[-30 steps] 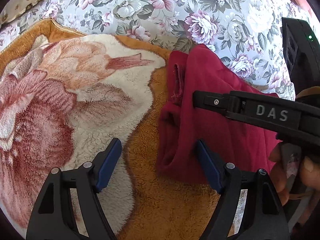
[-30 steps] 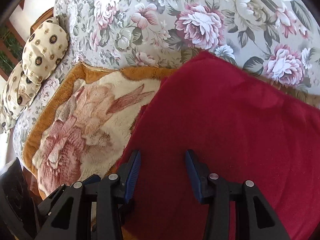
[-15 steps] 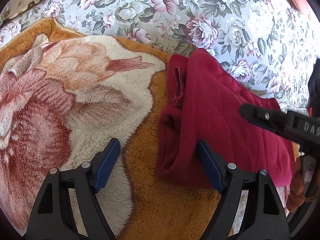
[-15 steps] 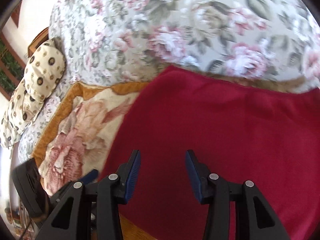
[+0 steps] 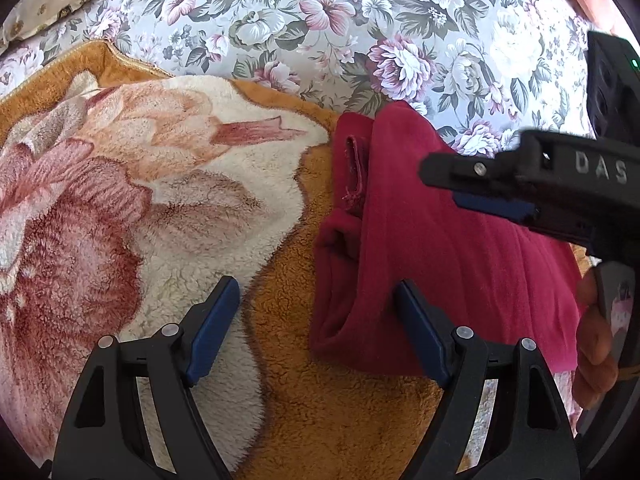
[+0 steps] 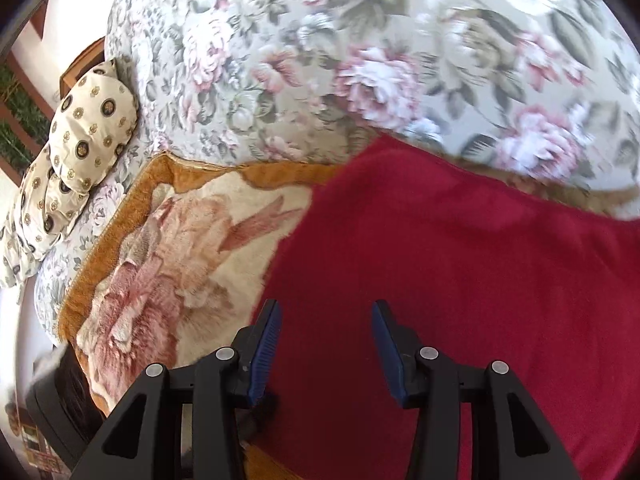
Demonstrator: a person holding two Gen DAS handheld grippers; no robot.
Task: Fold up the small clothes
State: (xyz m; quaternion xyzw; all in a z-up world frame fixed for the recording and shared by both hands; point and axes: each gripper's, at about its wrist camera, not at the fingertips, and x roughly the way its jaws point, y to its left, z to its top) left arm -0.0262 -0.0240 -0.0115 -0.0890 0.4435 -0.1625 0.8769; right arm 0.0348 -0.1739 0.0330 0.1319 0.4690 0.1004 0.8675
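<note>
A dark red garment [image 5: 432,248] lies folded on an orange and cream fleece blanket [image 5: 168,216]. Its folded left edge shows a seam and a tucked sleeve. My left gripper [image 5: 316,324] is open and empty, straddling the garment's near left corner, its right finger over the cloth. My right gripper [image 6: 326,340] is open and empty, hovering just above the red garment [image 6: 460,280]. In the left wrist view the right gripper's fingers [image 5: 500,184] reach in from the right over the garment's middle.
A floral bedsheet [image 5: 360,20] covers the bed beyond the blanket. A cream patterned pillow [image 6: 76,144] lies at the far left, with a wooden bed frame behind it. The blanket [image 6: 160,248] has bare room left of the garment.
The right gripper pulled back to the right half a second ago, then came back leftward over the garment. The left gripper has stayed open in place. The garment has not moved.
</note>
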